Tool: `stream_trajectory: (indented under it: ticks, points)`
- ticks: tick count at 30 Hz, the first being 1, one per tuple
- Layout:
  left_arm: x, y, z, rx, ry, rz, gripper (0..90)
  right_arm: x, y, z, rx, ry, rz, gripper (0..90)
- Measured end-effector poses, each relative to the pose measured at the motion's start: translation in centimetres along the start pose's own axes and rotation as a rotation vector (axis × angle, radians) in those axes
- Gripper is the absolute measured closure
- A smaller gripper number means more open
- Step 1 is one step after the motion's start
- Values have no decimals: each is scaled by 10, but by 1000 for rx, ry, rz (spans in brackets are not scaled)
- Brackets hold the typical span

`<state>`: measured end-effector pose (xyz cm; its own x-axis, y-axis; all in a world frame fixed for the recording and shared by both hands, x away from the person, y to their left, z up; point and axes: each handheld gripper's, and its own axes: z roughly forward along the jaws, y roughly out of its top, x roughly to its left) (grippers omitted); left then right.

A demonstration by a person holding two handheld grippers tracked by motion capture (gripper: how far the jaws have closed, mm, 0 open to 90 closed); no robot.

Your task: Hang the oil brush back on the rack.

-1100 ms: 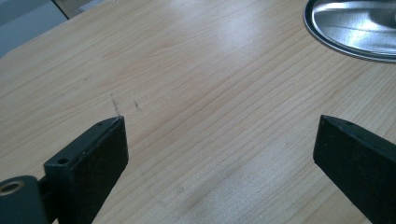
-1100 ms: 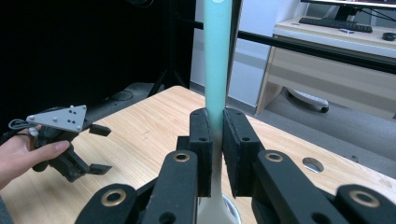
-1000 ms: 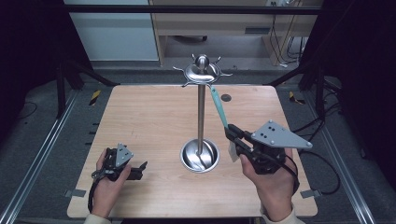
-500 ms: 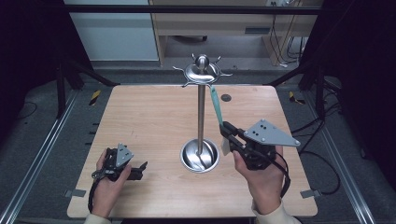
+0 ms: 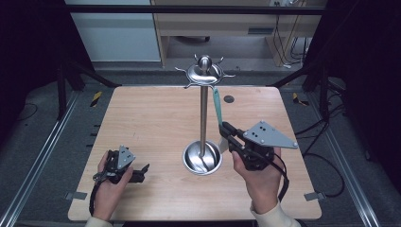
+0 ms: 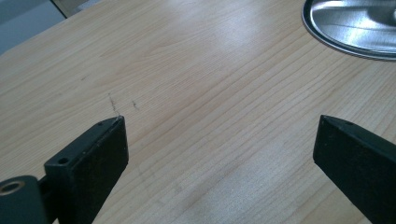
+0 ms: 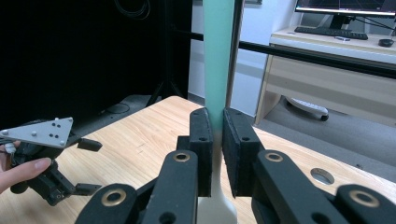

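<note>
High view: right gripper (image 5: 226,131) now lower and nearer the table's front edge than a second ago, its grey three-cornered plate tipped flatter. Clamped on a spatula (image 5: 217,107) with a slim teal handle and a pale blade end, leaning up toward the hooked metal cap of the stand (image 5: 204,113). Handle top close to one hook; contact there cannot be judged. Stand of polished steel: thin upright rod, round dished base. Left gripper (image 5: 140,171) unmoved, resting low on the table (image 5: 142,118) of light wood grain, well apart from the stand.

Left gripper view: flat black rectangular jaws spread wide, nothing between them, bare wood beneath with a few faint scratches. Shiny rim of the base (image 6: 350,28) at the upper right.

Right gripper view: pads (image 7: 202,140) pressed on either side of the smooth teal handle (image 7: 218,60), pale end below.
</note>
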<state>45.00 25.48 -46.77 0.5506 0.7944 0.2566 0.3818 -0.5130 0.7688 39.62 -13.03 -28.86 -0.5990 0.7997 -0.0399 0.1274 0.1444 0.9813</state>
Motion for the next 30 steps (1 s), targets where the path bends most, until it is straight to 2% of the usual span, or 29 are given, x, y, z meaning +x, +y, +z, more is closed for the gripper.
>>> stream_trajectory:
  ticks: [23, 26, 30]
  points:
    - [0, 0, 0, 0, -1, 0, 28, 1, -1, 5, -7, 11, 11, 828]
    - [-1, 0, 0, 0, -1, 0, 28, 0, -1, 5, -1, 19, 9, 877]
    - [0, 0, 0, 0, -1, 1, 29, 0, -2, 7, 6, 23, 5, 863]
